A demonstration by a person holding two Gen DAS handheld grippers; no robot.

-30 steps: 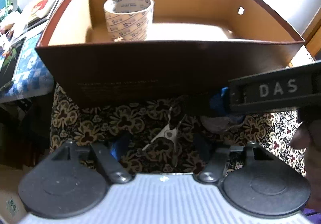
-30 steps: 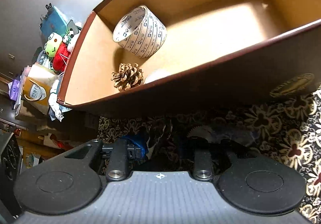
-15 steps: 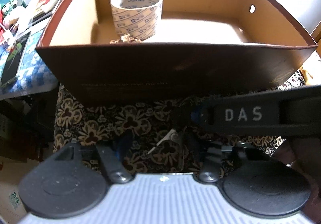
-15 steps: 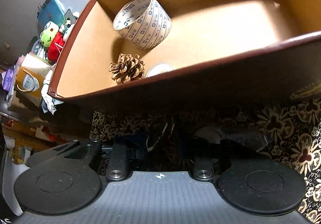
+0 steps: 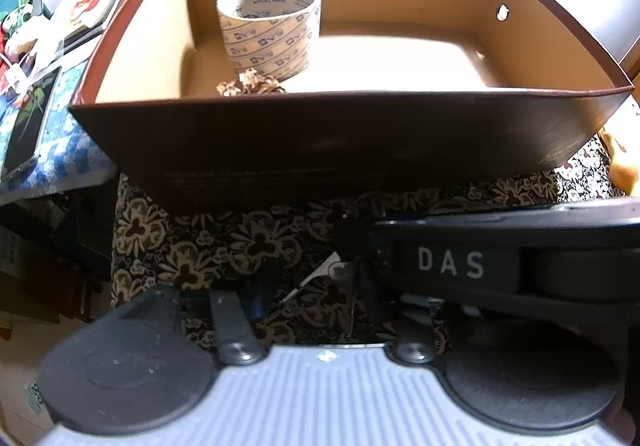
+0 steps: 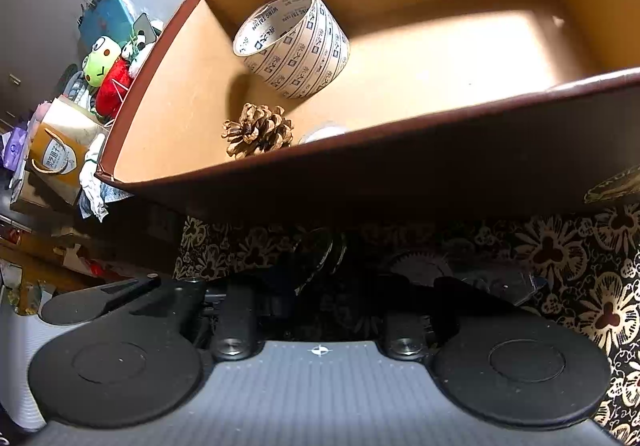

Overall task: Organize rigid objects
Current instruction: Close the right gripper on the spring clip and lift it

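Tape roll (image 6: 294, 44) and pinecone (image 6: 258, 130) crowd the box's (image 5: 352, 142) left corner; both tools' grip cannot be told.

The right gripper (image 5: 500, 266), marked DAS, is sliding leftward and sinking lower across the left wrist frame, now covering the lower right. The box (image 5: 320, 150) is dropping lower in both views, opening up more of its inside: the pine cone (image 5: 250, 84) is peeking over the near wall, and the tape roll (image 6: 292, 44) is showing fuller.
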